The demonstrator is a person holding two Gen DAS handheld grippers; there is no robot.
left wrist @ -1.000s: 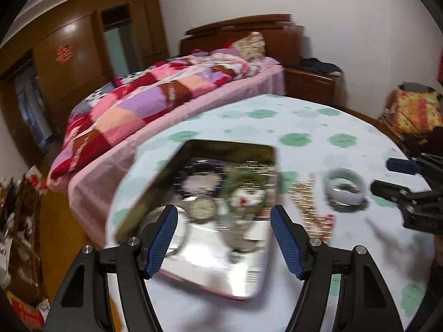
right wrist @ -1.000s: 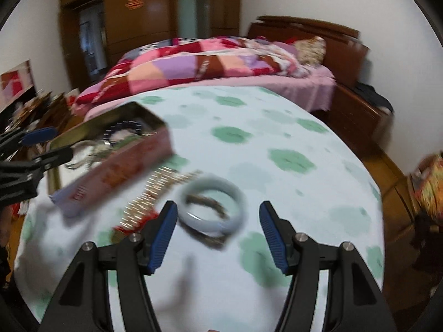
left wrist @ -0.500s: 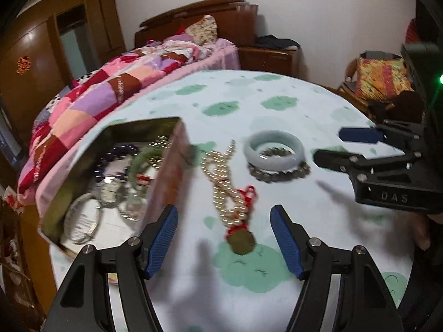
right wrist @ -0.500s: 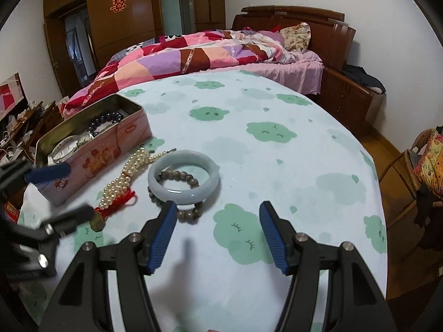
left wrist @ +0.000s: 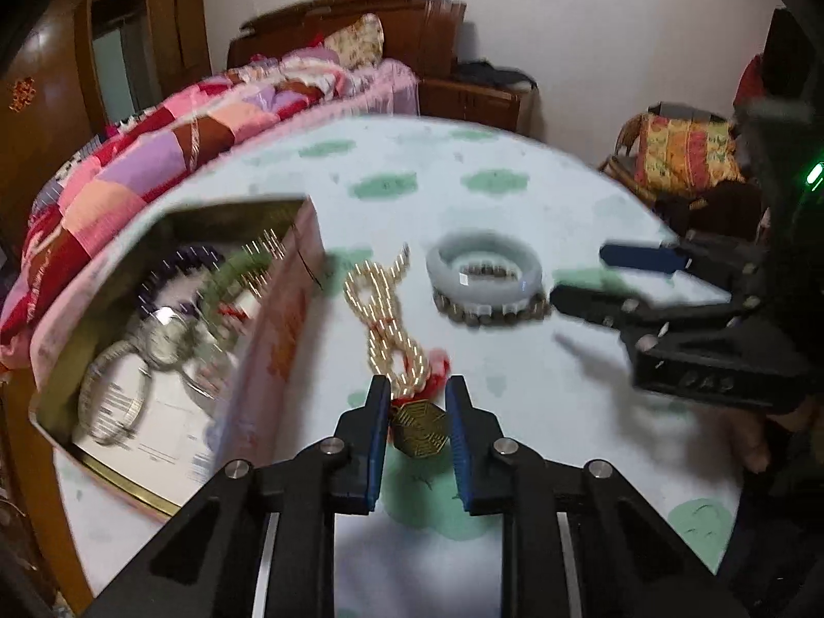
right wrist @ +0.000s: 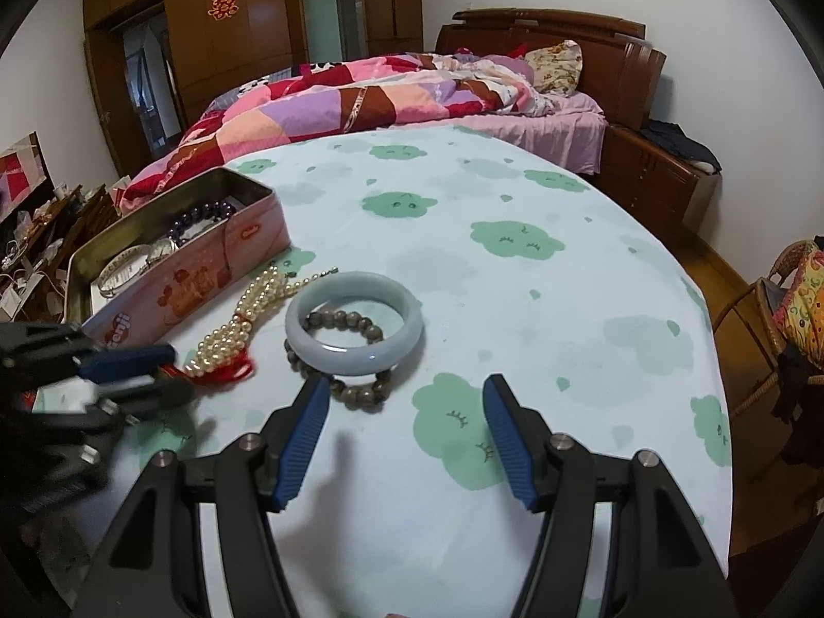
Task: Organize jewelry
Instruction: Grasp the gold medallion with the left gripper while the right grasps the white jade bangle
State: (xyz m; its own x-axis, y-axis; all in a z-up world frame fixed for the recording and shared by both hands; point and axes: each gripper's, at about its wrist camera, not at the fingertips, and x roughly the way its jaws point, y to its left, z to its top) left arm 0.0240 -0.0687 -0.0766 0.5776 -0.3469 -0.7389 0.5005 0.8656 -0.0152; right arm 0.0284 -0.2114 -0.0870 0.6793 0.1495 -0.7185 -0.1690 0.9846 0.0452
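- While closing, the left tongs [left wrist: 416,414] flank a brass pendant [left wrist: 418,427] on the table [right wrist: 515,309]; whether the pads touch it is unclear.
- Right tongs [right wrist: 407,435] stand wide, empty.
- Beyond: pearl necklace [right wrist: 242,319], jade bangle [right wrist: 354,322] atop a bead bracelet [right wrist: 360,389].
- Farther left, a tin [right wrist: 206,268] holds jewelry.

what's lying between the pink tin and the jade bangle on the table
The pearl necklace with its red tassel lies on the tablecloth between the pink tin and the jade bangle. Both wrist views show it.
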